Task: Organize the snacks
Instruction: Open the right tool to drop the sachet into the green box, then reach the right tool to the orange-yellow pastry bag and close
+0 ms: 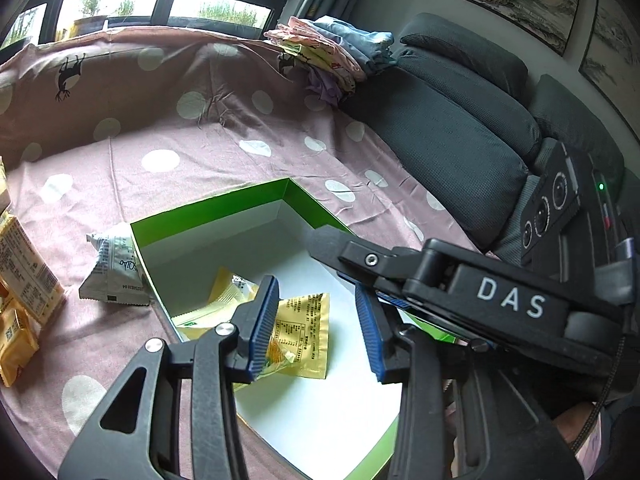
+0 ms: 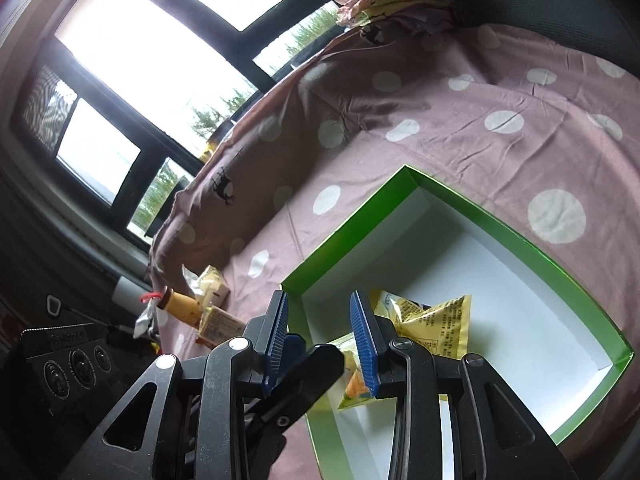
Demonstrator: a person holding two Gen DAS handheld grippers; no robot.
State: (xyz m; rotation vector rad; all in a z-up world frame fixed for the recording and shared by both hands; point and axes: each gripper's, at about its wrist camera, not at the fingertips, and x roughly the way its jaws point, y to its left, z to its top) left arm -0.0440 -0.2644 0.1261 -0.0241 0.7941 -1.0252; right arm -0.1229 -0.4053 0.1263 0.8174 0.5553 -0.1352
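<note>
A green box with a white inside (image 1: 224, 220) (image 2: 520, 240) lies open on the pink dotted sheet. Yellow snack packets (image 1: 304, 320) (image 2: 436, 320) lie inside it. My left gripper (image 1: 320, 328) is open and empty, above the box over the packets. My right gripper (image 2: 324, 344) is open and empty at the box's near edge; its black body shows in the left wrist view (image 1: 460, 292). A grey-white packet (image 1: 116, 272) lies outside the box against its left wall. More yellow snacks (image 1: 24, 280) (image 2: 216, 320) lie further left.
A dark grey sofa cushion (image 1: 460, 120) borders the sheet on the right. Folded clothes (image 1: 328, 52) are stacked at the back. A window (image 2: 160, 52) lies beyond. A small bottle with a red tie (image 2: 176, 304) lies among the snacks.
</note>
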